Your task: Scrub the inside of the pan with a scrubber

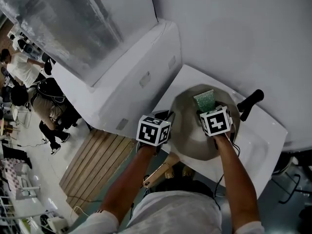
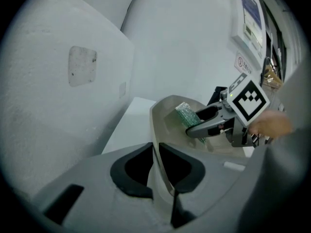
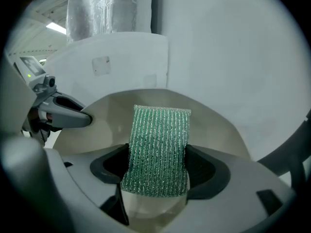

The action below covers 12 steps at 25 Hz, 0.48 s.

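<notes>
The person's left forearm [image 1: 127,182] leads down to the left gripper [image 1: 167,116], its jaws pinched almost together on the left rim of the pan [image 1: 189,135], apparently to steady it on the white counter [image 1: 253,145]. Farther right, the right gripper [image 1: 205,109] clamps the green scrubber [image 1: 204,99] between partly spread jaws, over the pan's inside, ready to scrub.

White sink [image 1: 265,145]; slatted wooden board [image 1: 97,161] on floor (people [image 1: 34,94] beyond).

Nothing legible here; a wall notice [image 2: 250,13] carries print too blurred to read; the small sign [image 2: 241,62] just beneath it, same story.
</notes>
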Each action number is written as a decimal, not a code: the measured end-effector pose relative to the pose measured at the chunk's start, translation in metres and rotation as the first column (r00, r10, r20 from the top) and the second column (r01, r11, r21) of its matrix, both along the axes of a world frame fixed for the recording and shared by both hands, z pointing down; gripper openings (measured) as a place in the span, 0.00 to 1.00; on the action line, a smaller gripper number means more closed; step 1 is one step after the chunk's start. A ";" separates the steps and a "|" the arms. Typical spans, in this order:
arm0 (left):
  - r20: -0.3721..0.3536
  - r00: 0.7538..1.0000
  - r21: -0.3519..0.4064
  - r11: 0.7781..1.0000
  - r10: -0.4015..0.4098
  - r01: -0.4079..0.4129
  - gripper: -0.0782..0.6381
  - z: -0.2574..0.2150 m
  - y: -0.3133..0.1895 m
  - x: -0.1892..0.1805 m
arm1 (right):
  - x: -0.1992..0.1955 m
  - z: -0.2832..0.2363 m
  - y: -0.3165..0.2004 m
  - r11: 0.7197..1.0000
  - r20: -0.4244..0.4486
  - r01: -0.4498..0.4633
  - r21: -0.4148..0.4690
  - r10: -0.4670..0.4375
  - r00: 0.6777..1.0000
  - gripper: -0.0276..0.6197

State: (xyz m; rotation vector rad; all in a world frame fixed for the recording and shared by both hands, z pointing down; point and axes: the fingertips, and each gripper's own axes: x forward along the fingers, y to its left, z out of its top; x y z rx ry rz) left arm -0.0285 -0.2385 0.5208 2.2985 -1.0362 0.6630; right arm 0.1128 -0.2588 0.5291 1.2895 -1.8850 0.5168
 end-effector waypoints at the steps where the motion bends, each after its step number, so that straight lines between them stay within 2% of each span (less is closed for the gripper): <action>1: -0.009 1.000 -0.002 1.000 -0.001 0.001 0.18 0.000 0.000 0.000 | 0.004 -0.002 0.001 1.000 -0.002 -0.007 0.002 0.007 1.000 0.59; 5: -0.062 0.998 -0.010 1.000 -0.015 0.015 0.18 -0.002 0.000 0.000 | 0.006 -0.012 0.011 1.000 -0.011 0.005 0.008 -0.005 1.000 0.59; 12: -0.090 0.995 0.003 0.999 -0.034 0.034 0.18 -0.004 -0.001 -0.001 | -0.051 -0.002 0.041 0.994 0.033 0.102 -0.045 -0.101 0.994 0.59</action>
